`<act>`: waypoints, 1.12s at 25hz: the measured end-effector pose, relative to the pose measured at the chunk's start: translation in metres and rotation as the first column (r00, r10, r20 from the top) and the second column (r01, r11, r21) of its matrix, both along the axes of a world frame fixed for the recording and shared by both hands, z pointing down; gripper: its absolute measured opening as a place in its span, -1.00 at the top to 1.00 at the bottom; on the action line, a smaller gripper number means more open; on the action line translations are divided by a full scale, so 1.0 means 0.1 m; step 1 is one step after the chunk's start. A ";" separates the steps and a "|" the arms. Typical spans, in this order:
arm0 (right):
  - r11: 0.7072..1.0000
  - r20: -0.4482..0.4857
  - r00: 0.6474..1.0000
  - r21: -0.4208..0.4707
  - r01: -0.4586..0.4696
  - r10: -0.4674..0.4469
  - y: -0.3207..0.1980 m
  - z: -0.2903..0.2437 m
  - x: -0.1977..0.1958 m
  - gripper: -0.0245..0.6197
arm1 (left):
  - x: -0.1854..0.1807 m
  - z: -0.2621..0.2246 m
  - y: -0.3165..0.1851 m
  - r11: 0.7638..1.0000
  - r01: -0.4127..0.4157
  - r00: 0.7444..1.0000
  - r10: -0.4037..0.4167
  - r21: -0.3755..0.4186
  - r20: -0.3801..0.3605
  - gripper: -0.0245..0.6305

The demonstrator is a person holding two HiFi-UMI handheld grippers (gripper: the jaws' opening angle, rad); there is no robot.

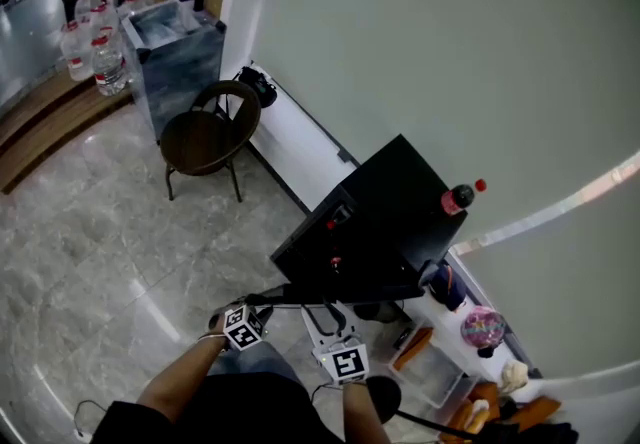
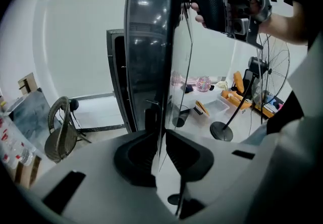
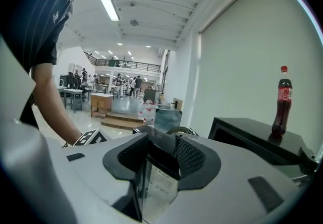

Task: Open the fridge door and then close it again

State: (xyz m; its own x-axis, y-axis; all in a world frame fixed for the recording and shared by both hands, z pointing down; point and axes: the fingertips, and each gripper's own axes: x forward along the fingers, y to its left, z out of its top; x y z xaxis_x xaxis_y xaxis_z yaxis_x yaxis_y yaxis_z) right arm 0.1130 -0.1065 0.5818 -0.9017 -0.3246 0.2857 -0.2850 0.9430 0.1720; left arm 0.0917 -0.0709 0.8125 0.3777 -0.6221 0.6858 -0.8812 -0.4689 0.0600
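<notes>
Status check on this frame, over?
Status: left gripper shut on fridge door edge; right gripper shut on it too. Door stands open. Nearby chair off to the side, nothing blocking.

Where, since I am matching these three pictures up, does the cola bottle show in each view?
Head view: cola bottle right of centre, standing on the black fridge.
Left gripper view: not in it.
Right gripper view: far right, upright on the fridge top.
Shared landmark: the fridge, in the left gripper view left of its open door.
</notes>
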 end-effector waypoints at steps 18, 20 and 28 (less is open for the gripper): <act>0.952 -0.017 0.953 -0.033 -0.303 0.303 -1.06 0.00 -0.63 0.40 | -0.73 0.03 -1.24 0.993 -0.107 0.994 0.106 -0.047 -0.004 0.71; 0.941 -0.014 0.941 -0.038 -0.337 0.337 -1.16 -0.01 -0.65 0.40 | -0.78 0.03 -1.34 0.991 -0.119 0.993 0.119 -0.058 0.000 0.71; 0.899 -0.016 0.899 -0.003 -0.437 0.437 -1.46 -0.02 -0.78 0.40 | -0.90 0.02 -1.72 0.982 -0.172 0.985 0.171 -0.072 -0.019 0.70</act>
